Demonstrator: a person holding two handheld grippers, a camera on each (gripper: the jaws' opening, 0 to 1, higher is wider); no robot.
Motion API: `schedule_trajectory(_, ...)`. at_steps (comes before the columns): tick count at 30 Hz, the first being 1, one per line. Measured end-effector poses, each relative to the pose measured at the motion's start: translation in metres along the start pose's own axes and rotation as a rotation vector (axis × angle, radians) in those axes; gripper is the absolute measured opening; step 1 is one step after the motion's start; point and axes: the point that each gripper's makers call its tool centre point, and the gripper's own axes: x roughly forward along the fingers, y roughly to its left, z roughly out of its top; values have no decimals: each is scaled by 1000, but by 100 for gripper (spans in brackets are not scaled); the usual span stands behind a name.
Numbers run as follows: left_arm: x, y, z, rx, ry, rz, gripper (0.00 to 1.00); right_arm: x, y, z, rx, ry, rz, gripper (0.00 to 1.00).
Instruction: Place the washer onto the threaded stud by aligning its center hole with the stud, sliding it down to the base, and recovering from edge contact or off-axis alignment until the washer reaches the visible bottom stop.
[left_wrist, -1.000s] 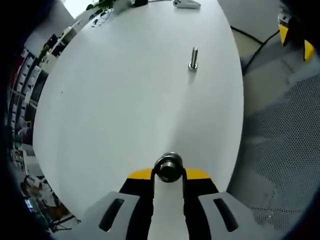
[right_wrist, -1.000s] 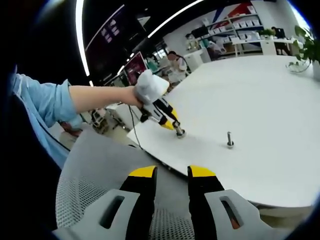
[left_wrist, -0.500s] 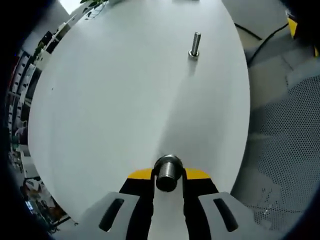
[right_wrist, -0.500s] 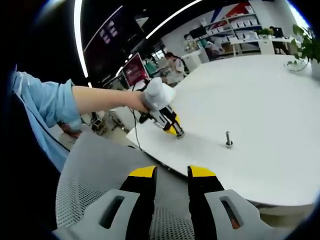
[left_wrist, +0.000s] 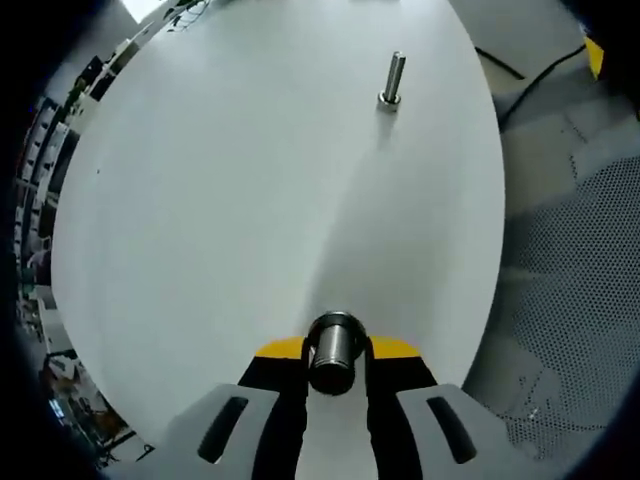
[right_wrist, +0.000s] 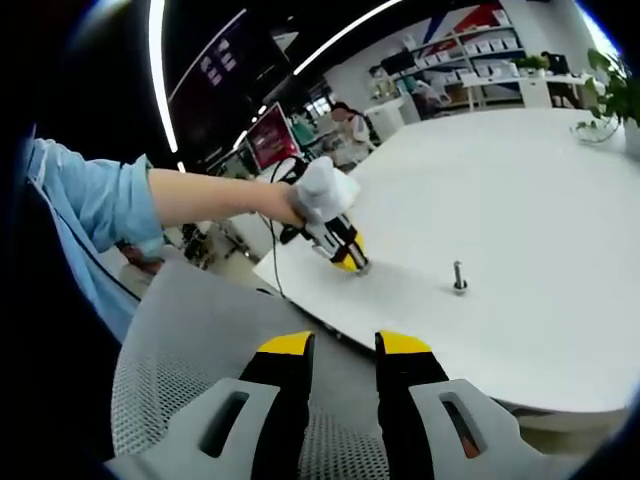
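A thick metal washer (left_wrist: 334, 352) sits between the jaws of my left gripper (left_wrist: 335, 360), which is shut on it just above the white table (left_wrist: 230, 200) near its front edge. The threaded stud (left_wrist: 391, 78) stands upright on the table, well ahead of the washer and slightly to the right. In the right gripper view, a person's hand holds the left gripper (right_wrist: 351, 260) low over the table's edge, left of the stud (right_wrist: 459, 277). My right gripper (right_wrist: 344, 370) hangs open over a grey mesh chair (right_wrist: 190, 370), off the table, with nothing between its fingers.
The table's curved edge runs close on the right, with grey floor and black cables (left_wrist: 520, 80) beyond. A potted plant (right_wrist: 610, 90) stands at the table's far side. Shelves, screens and seated people are in the background. A blue sleeve (right_wrist: 90, 205) reaches in from the left.
The left gripper has moved a little along the table toward the stud, still holding the washer. The right gripper has stayed put.
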Motion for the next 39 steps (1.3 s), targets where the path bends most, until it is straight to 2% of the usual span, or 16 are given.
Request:
schedule_trajectory(16,1,-5,7,-25,-4,25,19,0,2,1,-12,-2,8,27)
schedule_trajectory(21,4,-6,6,-31,-45,45,21,0,1,2,-8,-9,2,27)
schedule_trajectory(24,2,-9,-3,-68,-39,40,23,0,1,1,-5,-8,2,27)
schedule_trajectory(29,-17,-18,-17,-84,-56,36,36,1,2,-1,-13,9,8,27)
schedule_trajectory(32,-38,-18,-24,-124,-113,56,37,1,2,-2,-16,17,11,27)
schedule_trajectory(36,-79,-21,-30,-212,-250,86,37,1,3,-4,-18,32,15,28)
schedule_trajectory(39,-102,-24,-38,-331,-357,95,38,1,1,-4,-2,24,5,28)
